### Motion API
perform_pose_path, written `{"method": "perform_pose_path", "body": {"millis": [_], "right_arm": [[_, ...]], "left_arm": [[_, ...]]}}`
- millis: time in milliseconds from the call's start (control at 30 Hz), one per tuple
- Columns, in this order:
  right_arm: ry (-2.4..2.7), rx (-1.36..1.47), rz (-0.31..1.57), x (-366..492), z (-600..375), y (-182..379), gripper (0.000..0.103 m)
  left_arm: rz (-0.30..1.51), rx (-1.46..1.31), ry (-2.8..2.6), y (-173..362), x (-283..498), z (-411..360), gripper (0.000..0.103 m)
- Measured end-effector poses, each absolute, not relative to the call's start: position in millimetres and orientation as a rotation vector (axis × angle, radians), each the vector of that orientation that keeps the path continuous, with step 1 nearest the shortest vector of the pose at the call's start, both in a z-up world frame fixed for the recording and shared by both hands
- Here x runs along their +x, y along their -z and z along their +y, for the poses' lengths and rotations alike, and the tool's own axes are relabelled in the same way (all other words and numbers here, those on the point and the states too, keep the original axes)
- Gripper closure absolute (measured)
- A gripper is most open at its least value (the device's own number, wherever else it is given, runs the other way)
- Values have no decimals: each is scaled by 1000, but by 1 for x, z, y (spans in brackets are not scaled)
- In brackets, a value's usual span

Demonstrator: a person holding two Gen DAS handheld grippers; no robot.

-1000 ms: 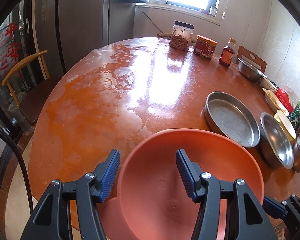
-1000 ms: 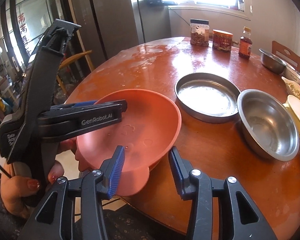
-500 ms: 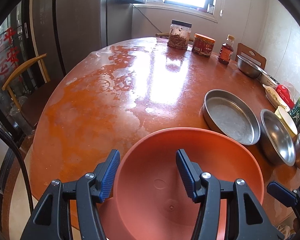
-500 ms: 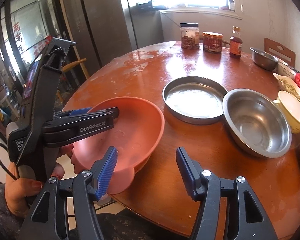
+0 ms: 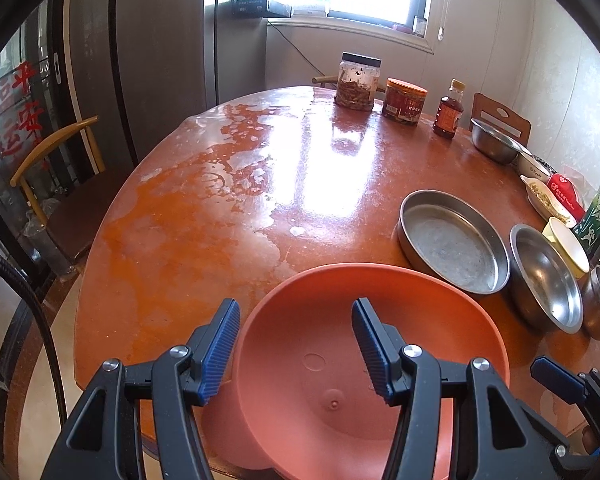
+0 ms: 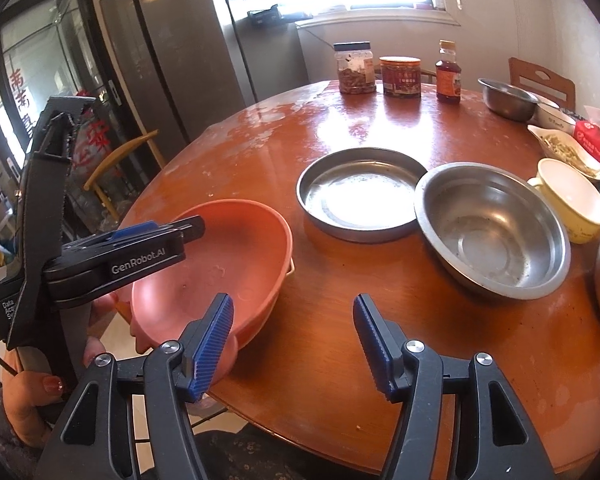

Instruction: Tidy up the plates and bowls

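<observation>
An orange plastic bowl (image 5: pixel 412 312) sits at the near edge of the round wooden table (image 5: pixel 220 216), partly past the edge. My left gripper (image 5: pixel 296 344) is open and straddles the bowl's near left rim. In the right wrist view the bowl (image 6: pixel 236 248) lies to the left, with the left gripper (image 6: pixel 156 236) over it. My right gripper (image 6: pixel 292 344) is open and empty over the table's front edge. A flat steel pan (image 6: pixel 360 194) and a steel bowl (image 6: pixel 492 228) stand to the right of the orange bowl.
A cream cup (image 6: pixel 572 200), a small steel bowl (image 6: pixel 506 98), a dish of food (image 6: pixel 564 150) and a red packet (image 6: pixel 592 140) line the right side. Two jars (image 6: pixel 356 66) and a sauce bottle (image 6: pixel 448 72) stand at the back. A chair (image 5: pixel 52 176) is at the left.
The right gripper has pulled back to the right, away from the orange bowl. The left gripper stays open around the bowl's rim, and the bowl now rests lower on the table edge.
</observation>
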State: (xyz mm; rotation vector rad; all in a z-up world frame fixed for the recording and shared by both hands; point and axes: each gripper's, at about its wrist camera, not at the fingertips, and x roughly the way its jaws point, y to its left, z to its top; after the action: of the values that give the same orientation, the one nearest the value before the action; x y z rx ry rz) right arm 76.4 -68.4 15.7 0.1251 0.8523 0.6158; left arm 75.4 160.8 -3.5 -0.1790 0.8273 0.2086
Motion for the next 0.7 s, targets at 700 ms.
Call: {"method": "perform_pose_path", "body": {"millis": [700], "right_arm": [[-558, 362, 903, 92, -112, -4, 39]], "left_arm": [[870, -155, -73, -17, 79, 136, 45]]}}
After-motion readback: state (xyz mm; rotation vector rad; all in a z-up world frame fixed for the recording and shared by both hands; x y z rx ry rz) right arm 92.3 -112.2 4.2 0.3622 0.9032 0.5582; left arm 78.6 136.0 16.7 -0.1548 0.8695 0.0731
